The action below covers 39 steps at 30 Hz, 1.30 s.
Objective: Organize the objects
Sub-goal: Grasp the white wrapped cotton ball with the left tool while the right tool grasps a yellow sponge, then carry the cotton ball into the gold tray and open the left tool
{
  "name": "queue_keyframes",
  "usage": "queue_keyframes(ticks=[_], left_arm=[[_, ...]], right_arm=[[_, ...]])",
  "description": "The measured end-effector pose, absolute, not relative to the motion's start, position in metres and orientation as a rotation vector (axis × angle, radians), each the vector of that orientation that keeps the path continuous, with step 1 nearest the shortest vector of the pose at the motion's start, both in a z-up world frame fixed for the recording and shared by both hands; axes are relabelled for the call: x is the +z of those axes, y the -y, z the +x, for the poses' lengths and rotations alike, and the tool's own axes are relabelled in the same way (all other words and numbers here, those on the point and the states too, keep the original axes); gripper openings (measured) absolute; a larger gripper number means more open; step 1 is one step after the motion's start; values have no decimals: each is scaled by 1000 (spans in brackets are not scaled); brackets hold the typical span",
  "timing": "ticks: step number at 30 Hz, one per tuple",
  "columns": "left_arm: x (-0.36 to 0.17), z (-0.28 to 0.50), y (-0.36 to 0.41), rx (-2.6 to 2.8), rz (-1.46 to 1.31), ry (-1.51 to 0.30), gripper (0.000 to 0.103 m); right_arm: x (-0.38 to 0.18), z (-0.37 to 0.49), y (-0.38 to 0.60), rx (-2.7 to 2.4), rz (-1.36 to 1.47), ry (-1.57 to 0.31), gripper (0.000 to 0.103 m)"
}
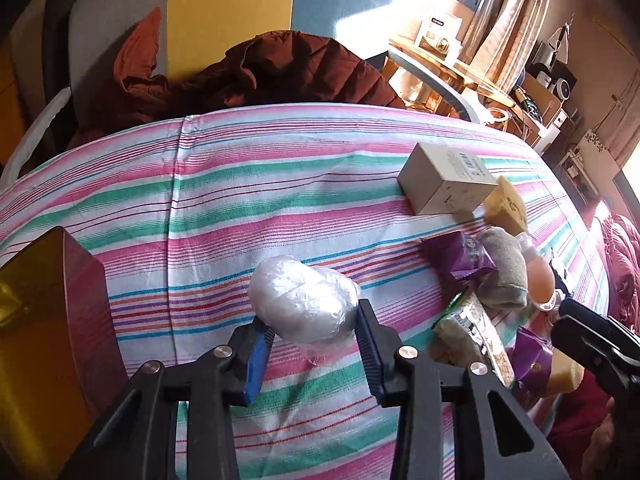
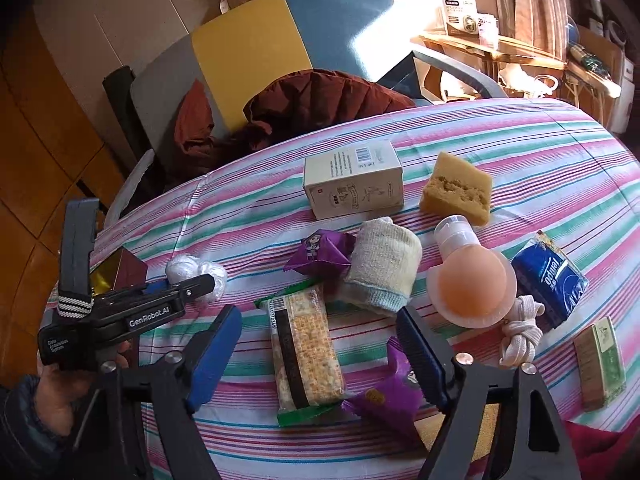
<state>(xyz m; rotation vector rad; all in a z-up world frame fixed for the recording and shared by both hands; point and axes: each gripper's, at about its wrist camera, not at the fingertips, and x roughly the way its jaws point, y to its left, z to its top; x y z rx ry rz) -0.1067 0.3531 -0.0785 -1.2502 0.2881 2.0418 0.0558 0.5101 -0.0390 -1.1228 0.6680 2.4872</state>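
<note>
My left gripper (image 1: 312, 330) is shut on a crumpled clear plastic bag ball (image 1: 304, 302), held just above the striped cloth; it also shows in the right wrist view (image 2: 196, 270). A gold and maroon box (image 1: 48, 320) stands to its left. My right gripper (image 2: 320, 344) is open and empty, its fingers either side of a cracker pack (image 2: 304, 352) with green ends. A purple snack packet (image 2: 384, 396) lies by the right finger. Another purple packet (image 2: 320, 254), a rolled sock (image 2: 380, 266), a peach silicone bottle (image 2: 468, 280), a sponge (image 2: 456, 188) and a white carton (image 2: 352, 184) lie beyond.
A blue tissue pack (image 2: 552, 280), a white knotted cord (image 2: 520, 332) and a green-and-tan box (image 2: 600, 364) lie at the right. A chair with a maroon jacket (image 2: 320, 104) stands behind the table edge. Shelves with clutter (image 2: 500, 40) are at the far right.
</note>
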Motion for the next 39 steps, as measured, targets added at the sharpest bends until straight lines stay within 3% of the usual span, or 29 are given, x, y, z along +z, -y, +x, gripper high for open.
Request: queue_keyframes(ticks=[2, 10, 19, 24, 28, 34, 36, 38, 39], left_arm=[[-66, -98, -341, 2052, -1219, -264, 40], [-20, -58, -279, 2054, -1107, -194, 40], [-14, -39, -219, 2087, -1090, -117, 40], [-15, -36, -186, 2119, -1099, -69, 40], [-20, -37, -162, 2146, -1124, -38, 40], [-26, -34, -127, 2200, -1159, 38, 40], [-26, -34, -111, 2229, -1170, 59, 40], [-26, -38, -91, 2274, -1187, 82, 40], [-26, -43, -80, 2300, -1202, 101, 40]], right_arm=[[-39, 56, -512, 2490, -1124, -680, 70], [-33, 76, -538, 2471, -1078, -907, 71], [-28, 81, -524, 2373, -1481, -488, 71], [-21, 97, -537, 2285, -1508, -454, 71], [-22, 106, -543, 2313, -1551, -476, 89], [-42, 97, -538, 2238, -1701, -382, 90], [-55, 92, -536, 2198, -1746, -349, 86], [-68, 89, -533, 2151, -1766, -278, 60], [-69, 88, -532, 2159, -1757, -262, 58]])
